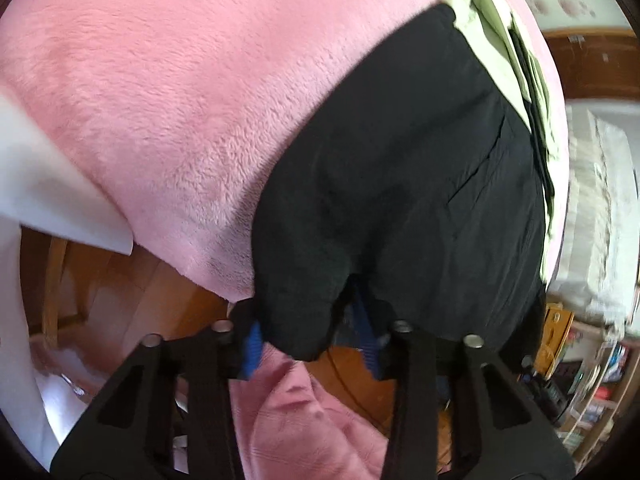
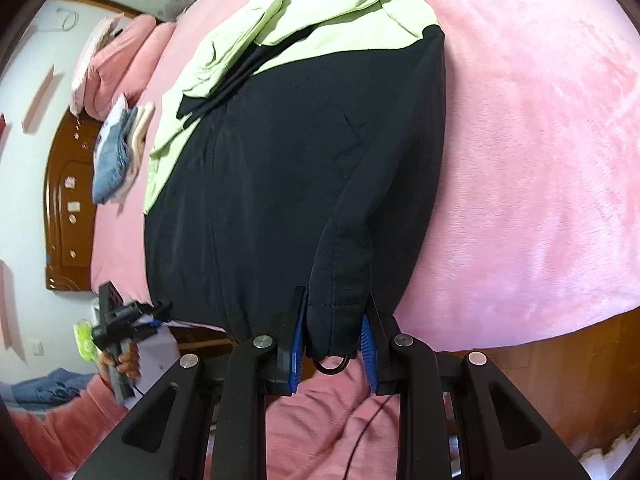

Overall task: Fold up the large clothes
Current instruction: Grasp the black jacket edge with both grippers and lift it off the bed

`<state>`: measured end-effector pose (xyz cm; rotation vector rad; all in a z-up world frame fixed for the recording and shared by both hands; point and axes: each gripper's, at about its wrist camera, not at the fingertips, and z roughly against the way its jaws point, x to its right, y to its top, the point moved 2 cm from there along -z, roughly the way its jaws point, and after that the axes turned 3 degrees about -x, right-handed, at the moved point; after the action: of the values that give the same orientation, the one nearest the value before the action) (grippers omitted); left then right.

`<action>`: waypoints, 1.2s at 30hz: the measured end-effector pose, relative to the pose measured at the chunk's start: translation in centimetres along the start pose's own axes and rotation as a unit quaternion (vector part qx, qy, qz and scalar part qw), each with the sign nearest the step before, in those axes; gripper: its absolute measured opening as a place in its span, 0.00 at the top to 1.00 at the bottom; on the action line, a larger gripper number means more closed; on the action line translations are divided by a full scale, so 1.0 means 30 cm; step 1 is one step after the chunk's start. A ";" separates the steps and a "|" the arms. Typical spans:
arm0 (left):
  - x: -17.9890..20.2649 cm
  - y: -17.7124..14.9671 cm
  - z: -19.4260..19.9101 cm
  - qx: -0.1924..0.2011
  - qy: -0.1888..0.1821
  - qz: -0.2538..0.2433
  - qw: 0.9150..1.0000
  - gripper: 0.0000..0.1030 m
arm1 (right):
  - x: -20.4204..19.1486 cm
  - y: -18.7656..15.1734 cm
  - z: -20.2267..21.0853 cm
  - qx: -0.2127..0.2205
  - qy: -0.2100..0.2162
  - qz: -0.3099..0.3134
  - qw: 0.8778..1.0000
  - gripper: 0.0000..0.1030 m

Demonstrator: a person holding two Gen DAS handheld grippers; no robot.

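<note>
A black jacket [image 2: 272,168] with a light green upper part [image 2: 320,20] lies spread on a pink fleece blanket [image 2: 520,160] covering a bed. My right gripper [image 2: 333,346] is shut on the black sleeve cuff [image 2: 340,280] at the near edge, its blue pads pressing both sides. In the left wrist view the same jacket [image 1: 400,168] runs away from me, and my left gripper [image 1: 310,350] is shut on a bunched black corner of its hem [image 1: 300,320]. The right wrist view also shows a hand [image 2: 120,364] holding the left gripper [image 2: 158,314] at the jacket's other near corner.
A folded stack of clothes [image 2: 116,148] and pink pillows [image 2: 116,52] lie by the wooden headboard [image 2: 68,208]. Wooden floor [image 1: 160,280] shows below the bed edge. Cluttered shelves [image 1: 592,380] stand to the right. The person's pink clothing [image 2: 320,420] fills the space under the grippers.
</note>
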<state>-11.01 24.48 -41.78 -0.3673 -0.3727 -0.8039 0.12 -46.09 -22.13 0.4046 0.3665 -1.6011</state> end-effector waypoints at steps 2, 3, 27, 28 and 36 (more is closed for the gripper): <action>0.006 -0.011 0.015 0.018 -0.014 0.039 0.999 0.79 | 0.012 0.001 -0.003 0.006 0.010 -0.011 1.000 0.77; 0.029 -0.020 0.031 0.027 -0.027 0.052 0.998 0.82 | 0.015 0.000 -0.002 0.011 0.013 -0.018 1.000 0.77; 0.894 0.203 0.578 0.250 -0.312 -0.008 0.916 0.88 | -0.129 0.305 0.461 0.285 0.290 -0.108 0.907 0.82; 0.914 0.237 0.619 0.260 -0.320 -0.008 0.911 0.88 | -0.133 0.336 0.493 0.298 0.289 -0.100 0.904 0.83; 1.076 0.641 0.694 0.278 -0.285 -0.052 0.916 0.88 | -0.169 0.685 0.625 0.373 0.256 -0.088 0.887 0.84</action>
<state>20.17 26.07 -12.29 -0.0347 -1.1483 -0.6470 20.20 -51.77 -3.04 1.4385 0.1622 -1.7610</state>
